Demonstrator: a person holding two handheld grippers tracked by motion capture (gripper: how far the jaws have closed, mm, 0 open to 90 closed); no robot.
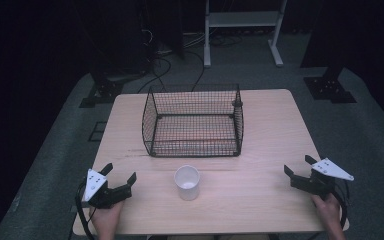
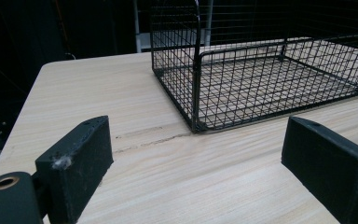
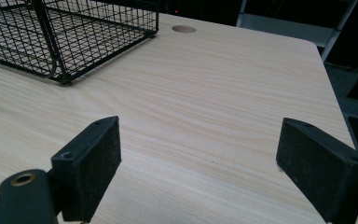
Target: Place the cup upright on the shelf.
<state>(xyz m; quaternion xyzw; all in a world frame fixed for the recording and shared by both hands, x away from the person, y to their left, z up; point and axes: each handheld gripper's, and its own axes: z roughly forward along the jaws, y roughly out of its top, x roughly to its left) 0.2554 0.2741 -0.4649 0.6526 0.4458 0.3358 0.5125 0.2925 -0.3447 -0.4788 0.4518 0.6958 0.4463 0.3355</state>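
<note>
High view: one white paper cup [image 1: 187,182] stands upright at lower middle of the frame on the wooden worktop [image 1: 270,130]. Just above it sits one black wire basket [image 1: 193,121] — nothing in it. The left claw [image 1: 119,173] is at lower left and the right claw [image 1: 296,166] at lower right, both with jaws wide apart and holding nothing. The cup looks nearer the left claw, off to its right, so I think that hand would reach it first.

Left gripper view: the jaws stand apart over bare wood, and the basket [image 2: 265,70] fills the upper right.

Right gripper view: jaws apart too — the basket's corner [image 3: 65,32] is at upper left, and one round hole [image 3: 184,29] shows in the worktop near the top.
</note>
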